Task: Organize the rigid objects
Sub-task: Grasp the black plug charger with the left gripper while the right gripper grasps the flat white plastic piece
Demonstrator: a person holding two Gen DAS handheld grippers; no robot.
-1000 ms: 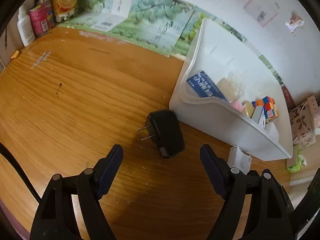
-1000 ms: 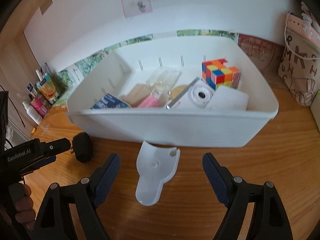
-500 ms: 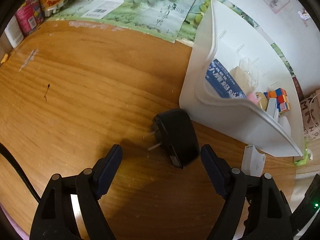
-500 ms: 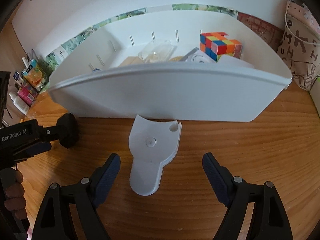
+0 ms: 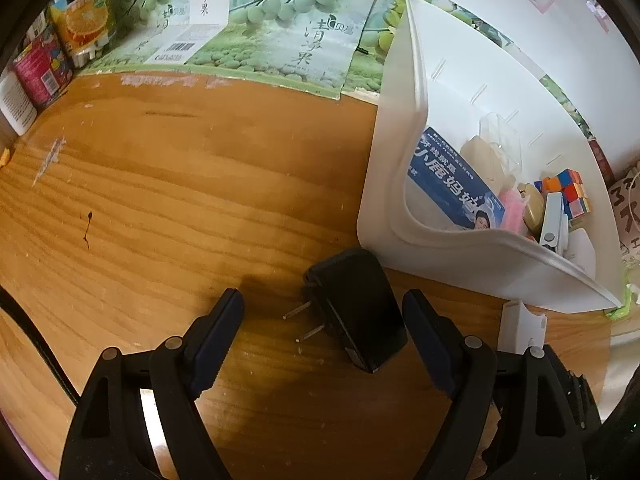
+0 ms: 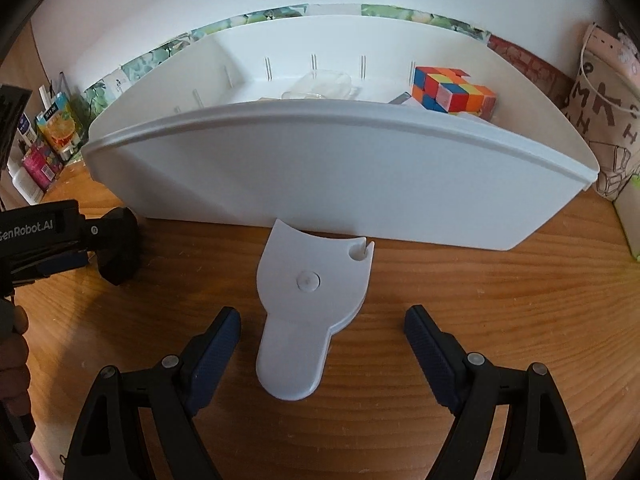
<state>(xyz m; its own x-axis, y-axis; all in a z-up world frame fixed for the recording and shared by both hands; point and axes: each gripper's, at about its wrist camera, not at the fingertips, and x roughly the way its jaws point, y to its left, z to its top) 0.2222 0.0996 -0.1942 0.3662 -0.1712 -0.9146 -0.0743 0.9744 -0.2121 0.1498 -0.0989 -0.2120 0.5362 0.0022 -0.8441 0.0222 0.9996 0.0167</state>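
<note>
Two grippers hang low over a wooden tabletop (image 5: 168, 208), each with its jaws spread wide and gripping nothing. The left gripper (image 5: 322, 322) frames a black plug adapter (image 5: 358, 308) that lies flat on the wood with its two metal prongs pointing toward the left finger (image 5: 218, 332); neither pad touches it. The adapter sits just beside the near corner of a white plastic bin (image 5: 400, 152). The right gripper (image 6: 322, 338) straddles the narrow end of a flat white plastic piece (image 6: 310, 304), which lies on the table with its wide end reaching the bin's front wall (image 6: 320, 176); both pads stand clear of it. Inside the bin are a colourful puzzle cube (image 6: 452, 90), a blue box with printed characters (image 5: 452, 178), a clear plastic case (image 5: 502, 142) and other small items. In the right wrist view, the left gripper shows at the left edge beside the adapter. Juice cartons (image 5: 82, 18) and bottles stand at the table's far left edge.
</note>
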